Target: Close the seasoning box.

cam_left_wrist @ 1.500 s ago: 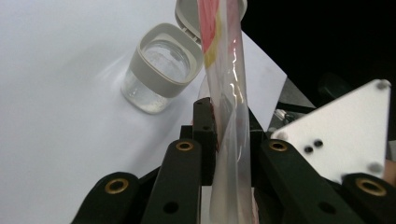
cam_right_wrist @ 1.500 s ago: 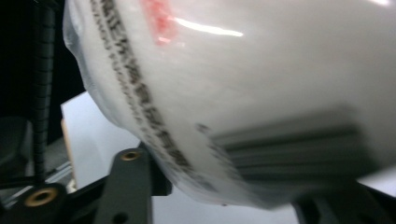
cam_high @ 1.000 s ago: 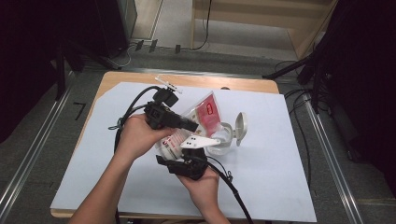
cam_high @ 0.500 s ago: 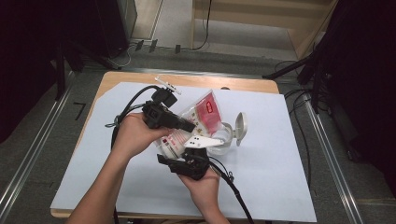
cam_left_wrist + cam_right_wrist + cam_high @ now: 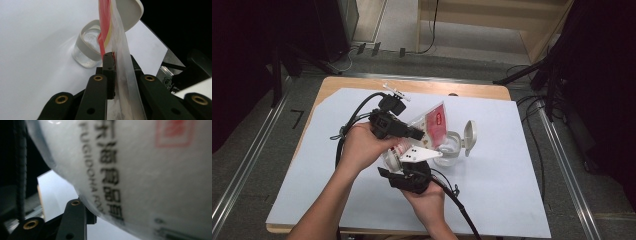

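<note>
A clear plastic pouch (image 5: 434, 122) with a red label is held at a slant above the table, its top end over a small clear jar (image 5: 447, 150). The jar's white flip lid (image 5: 470, 136) stands open. My left gripper (image 5: 419, 134) is shut on the pouch's upper part; its jaws have just been closing, and in the left gripper view the film (image 5: 120, 50) is pinched between them, with the jar (image 5: 86, 52) below. My right gripper (image 5: 408, 167) grips the pouch's lower end from beneath. In the right gripper view the printed pouch (image 5: 150, 170) lies against one black jaw.
A white sheet (image 5: 512, 165) covers the wooden table (image 5: 462, 90). Black cables (image 5: 357, 112) trail from both grippers, one toward the front edge. Floor rails and dark stands flank the table.
</note>
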`<act>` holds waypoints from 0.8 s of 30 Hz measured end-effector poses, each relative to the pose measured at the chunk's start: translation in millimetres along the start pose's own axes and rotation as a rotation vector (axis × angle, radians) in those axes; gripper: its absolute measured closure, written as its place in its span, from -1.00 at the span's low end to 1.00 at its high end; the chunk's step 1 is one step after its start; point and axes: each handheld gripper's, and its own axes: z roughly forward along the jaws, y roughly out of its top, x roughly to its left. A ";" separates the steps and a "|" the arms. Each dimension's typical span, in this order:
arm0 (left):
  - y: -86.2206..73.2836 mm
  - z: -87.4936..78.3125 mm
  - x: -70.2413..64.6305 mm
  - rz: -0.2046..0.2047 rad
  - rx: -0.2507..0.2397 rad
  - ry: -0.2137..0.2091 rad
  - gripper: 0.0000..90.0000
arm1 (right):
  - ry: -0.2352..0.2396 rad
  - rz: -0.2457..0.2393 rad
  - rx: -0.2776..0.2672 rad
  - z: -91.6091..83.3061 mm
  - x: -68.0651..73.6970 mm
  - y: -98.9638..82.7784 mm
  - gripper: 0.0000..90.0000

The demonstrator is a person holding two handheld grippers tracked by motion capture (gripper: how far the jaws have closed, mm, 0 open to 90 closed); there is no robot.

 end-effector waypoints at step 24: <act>2.7 -4.3 -7.1 0.011 0.024 0.023 0.78 | 0.084 0.080 -0.042 -4.6 -3.2 2.2 0.32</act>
